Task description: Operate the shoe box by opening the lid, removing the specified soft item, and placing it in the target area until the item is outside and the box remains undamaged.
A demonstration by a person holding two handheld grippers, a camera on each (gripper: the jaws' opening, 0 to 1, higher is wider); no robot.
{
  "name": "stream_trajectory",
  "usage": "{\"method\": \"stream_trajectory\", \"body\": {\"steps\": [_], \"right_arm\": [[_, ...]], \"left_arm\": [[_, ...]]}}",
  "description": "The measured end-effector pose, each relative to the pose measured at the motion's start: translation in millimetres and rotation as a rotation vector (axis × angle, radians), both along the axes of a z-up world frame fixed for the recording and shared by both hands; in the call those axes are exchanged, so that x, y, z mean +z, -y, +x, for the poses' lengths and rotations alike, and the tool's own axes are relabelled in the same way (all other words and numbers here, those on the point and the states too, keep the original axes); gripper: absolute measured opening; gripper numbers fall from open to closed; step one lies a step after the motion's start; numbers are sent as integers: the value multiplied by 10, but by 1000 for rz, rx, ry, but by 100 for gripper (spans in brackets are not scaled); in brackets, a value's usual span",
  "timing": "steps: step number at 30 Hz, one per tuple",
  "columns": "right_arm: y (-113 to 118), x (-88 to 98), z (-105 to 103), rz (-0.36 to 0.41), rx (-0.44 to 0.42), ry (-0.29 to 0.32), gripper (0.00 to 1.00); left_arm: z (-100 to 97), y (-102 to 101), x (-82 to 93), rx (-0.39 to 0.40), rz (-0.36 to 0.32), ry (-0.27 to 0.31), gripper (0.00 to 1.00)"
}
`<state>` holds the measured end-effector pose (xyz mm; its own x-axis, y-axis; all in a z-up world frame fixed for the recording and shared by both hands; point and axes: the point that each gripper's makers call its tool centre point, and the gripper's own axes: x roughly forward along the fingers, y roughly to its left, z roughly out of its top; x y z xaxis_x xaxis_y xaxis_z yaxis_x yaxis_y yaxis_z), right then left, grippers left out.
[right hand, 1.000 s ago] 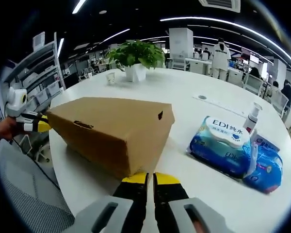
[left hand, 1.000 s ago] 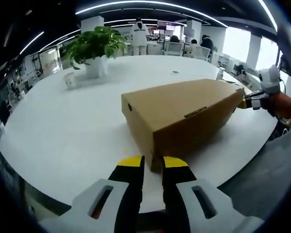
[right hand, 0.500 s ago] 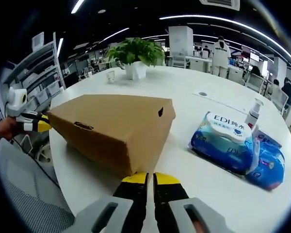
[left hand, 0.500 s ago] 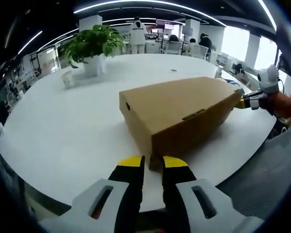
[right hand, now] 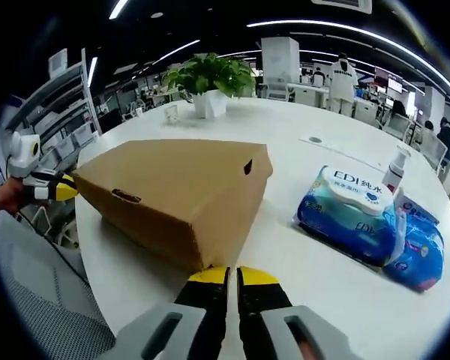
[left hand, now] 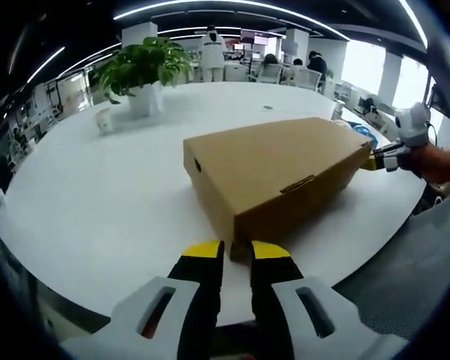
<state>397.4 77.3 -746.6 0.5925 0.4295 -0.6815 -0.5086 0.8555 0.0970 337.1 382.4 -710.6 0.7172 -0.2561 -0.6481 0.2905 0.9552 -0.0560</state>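
With left gripper (left hand: 235, 250) jaws slightly apart, right gripper (right hand: 232, 274) jaws together, at opposite shoe box (left hand: 274, 172) ends: catch lid edge, lift gently, evenly.

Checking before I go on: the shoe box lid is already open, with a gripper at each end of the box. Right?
No, the lid is closed: the right gripper view shows the shoe box shut flat. The left gripper and right gripper are at its ends.

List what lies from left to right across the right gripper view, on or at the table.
Left gripper at the table's edge → cardboard shoe box → blue wet-wipes pack → white pump bottle.
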Motion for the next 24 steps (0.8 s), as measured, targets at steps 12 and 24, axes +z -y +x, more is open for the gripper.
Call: {"method": "stream_trajectory", "body": {"steps": [12, 24], "right_arm": [[37, -57, -32, 8, -11, -15, 0], [244, 79, -41, 34, -56, -6, 5]], "left_arm": [[-15, -1, 7, -1, -14, -3, 12], [-131, -148, 69, 30, -52, -6, 15]]}}
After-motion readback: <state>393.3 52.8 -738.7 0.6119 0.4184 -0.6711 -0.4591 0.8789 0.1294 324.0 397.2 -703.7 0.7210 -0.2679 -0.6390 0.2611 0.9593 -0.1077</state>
